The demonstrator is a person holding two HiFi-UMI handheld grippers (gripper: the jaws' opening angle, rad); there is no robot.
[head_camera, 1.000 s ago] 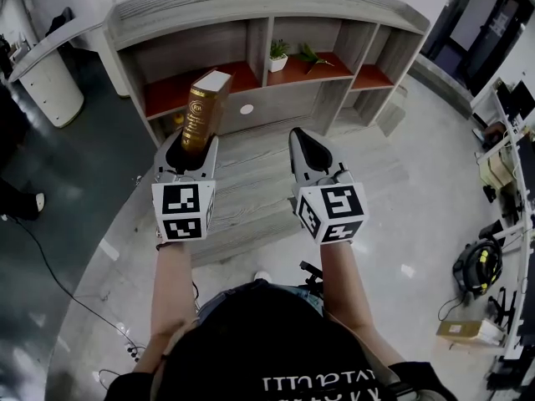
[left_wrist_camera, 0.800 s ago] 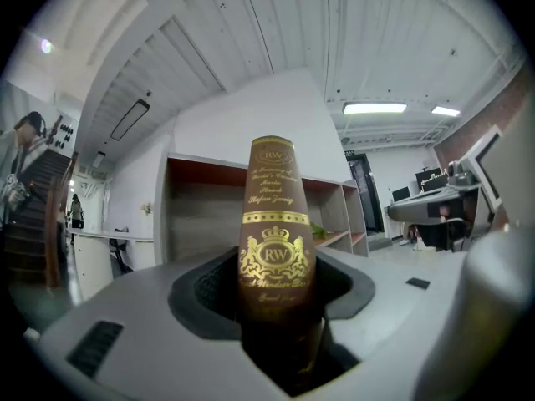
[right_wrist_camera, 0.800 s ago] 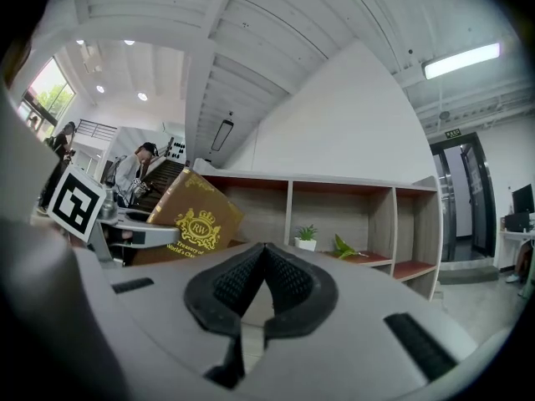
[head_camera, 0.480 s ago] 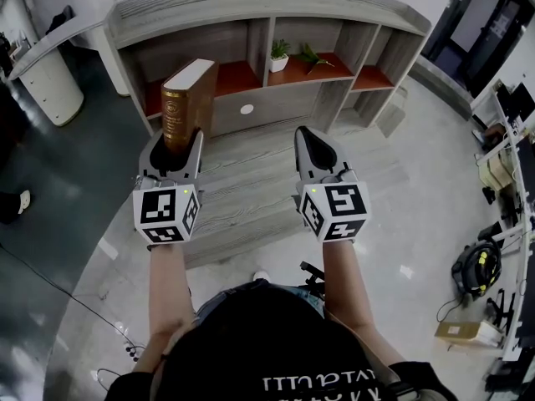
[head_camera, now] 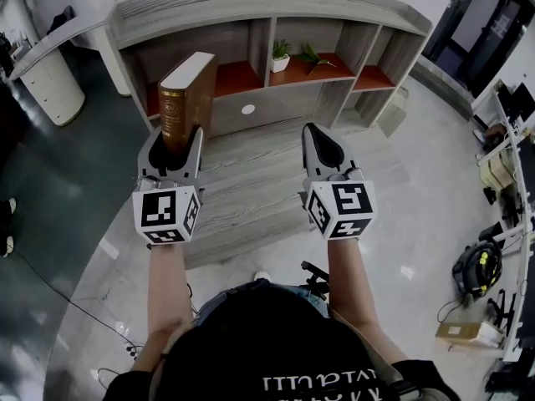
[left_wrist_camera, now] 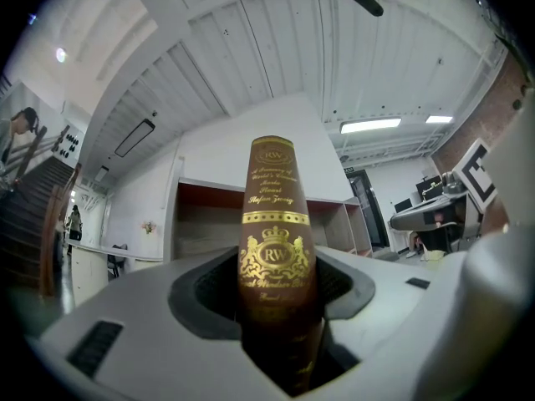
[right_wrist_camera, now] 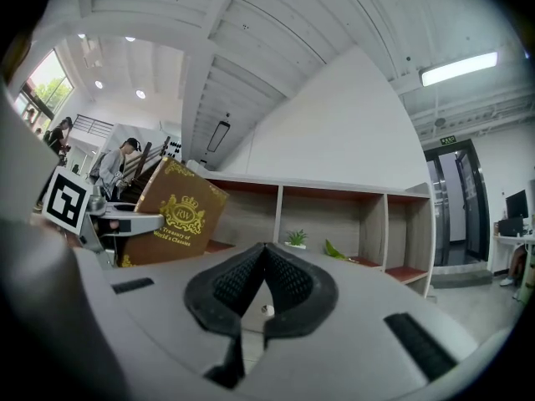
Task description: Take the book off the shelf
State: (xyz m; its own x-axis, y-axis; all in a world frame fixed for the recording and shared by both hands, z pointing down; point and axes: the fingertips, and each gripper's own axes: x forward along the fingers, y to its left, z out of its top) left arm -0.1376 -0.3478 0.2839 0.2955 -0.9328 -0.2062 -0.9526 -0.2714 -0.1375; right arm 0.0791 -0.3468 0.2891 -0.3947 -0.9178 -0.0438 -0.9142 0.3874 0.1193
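Book (head_camera: 185,90) out of shelf (head_camera: 251,11), upright in front of it, low end clamped in left hand-held gripper (head_camera: 171,144). Right hand-held gripper (head_camera: 316,140) jaws together, empty.

Risk — tall book held only at bottom, so may pivot or slip if tilted; could clip shelf if swung forward.

Left gripper view shows spine pinched between pads. Only head view shows book clear of shelf — right gripper view adds front cover.
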